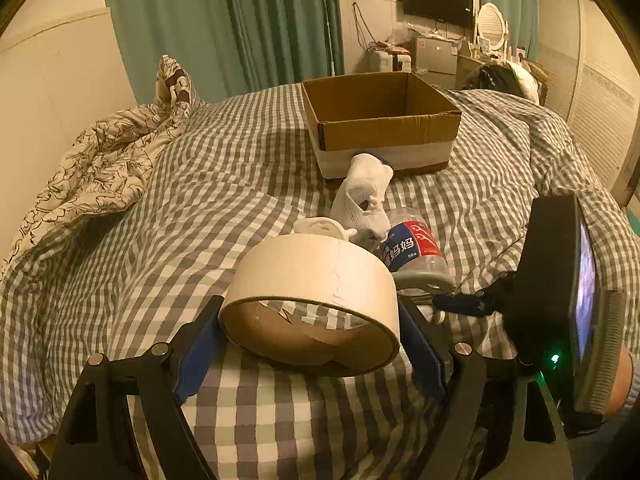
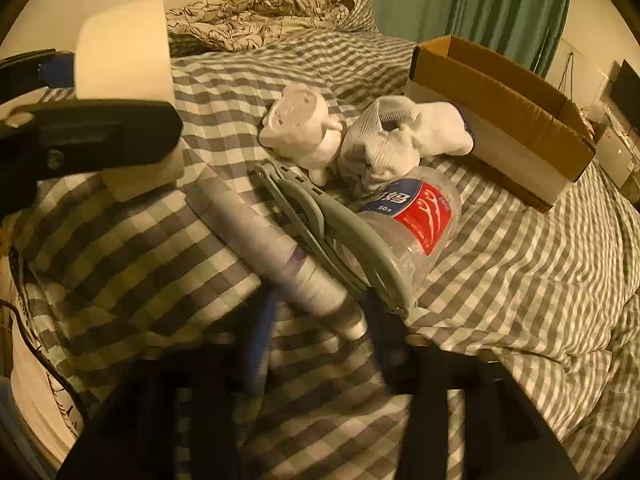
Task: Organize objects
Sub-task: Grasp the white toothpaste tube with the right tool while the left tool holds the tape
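Note:
My left gripper (image 1: 310,320) is shut on a wide beige tape roll (image 1: 316,280) and holds it above the checked bed; the roll also shows in the right wrist view (image 2: 124,48). My right gripper (image 2: 316,304) is blurred and sits around the end of a pale tube (image 2: 272,248) lying on the bed. Beyond lie a grey-green clip (image 2: 332,232), a clear bottle with a red-blue label (image 1: 412,244) (image 2: 416,216), a white sock (image 1: 364,196) (image 2: 396,140) and a white figurine (image 2: 300,128). An open cardboard box (image 1: 380,120) (image 2: 500,116) stands behind them.
A flower-print duvet (image 1: 104,160) is bunched at the left by the wall. Green curtains (image 1: 240,20) hang behind the bed. The right gripper's body with its screen (image 1: 560,300) is close on the right in the left wrist view.

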{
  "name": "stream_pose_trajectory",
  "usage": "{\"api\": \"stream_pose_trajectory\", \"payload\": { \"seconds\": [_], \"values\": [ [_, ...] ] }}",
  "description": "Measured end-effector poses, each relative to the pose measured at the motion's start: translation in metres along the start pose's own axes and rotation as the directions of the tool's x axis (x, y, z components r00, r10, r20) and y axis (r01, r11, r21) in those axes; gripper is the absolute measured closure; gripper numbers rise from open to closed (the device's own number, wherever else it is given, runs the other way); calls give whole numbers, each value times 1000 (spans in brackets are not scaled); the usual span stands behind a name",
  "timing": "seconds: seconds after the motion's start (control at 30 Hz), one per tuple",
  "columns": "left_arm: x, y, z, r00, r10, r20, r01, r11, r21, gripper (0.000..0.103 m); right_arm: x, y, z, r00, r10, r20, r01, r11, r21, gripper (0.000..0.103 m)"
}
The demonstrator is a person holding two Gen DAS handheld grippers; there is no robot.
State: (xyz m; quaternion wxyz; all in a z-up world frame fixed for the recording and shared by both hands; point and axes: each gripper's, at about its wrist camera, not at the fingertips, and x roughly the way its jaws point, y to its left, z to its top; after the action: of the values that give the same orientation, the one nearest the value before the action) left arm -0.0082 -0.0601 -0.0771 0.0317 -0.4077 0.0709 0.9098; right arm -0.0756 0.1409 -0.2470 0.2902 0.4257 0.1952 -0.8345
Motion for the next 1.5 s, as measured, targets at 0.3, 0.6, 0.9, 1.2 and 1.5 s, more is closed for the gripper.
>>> {"api": "stream_pose_trajectory", "payload": {
  "seconds": [0.3,0.6,0.9,1.2,1.5],
  "values": [
    [-4,-6,4,1000,10,7,-10,1000,8,18,-23,-16,-1,998,18,56,-21,999,48,102],
    [-13,-17,16,1000,1,31,-1,1000,13,18,-73,-49,5,986,14,167,-35,992,125,103],
    [-16,-9,20,998,51,32,-52,999,12,18,-57,-47,0,987,114,116,-126,987,97,102],
    [-10,21,14,999,42,18,-41,998,-40,18,-3,-28,3,988,149,28,-151,986,69,63],
    [-7,28,9,1000,10,21,-9,998,-69,18,22,-11,13,994,113,1,-113,994,5,58]
  ]
}}
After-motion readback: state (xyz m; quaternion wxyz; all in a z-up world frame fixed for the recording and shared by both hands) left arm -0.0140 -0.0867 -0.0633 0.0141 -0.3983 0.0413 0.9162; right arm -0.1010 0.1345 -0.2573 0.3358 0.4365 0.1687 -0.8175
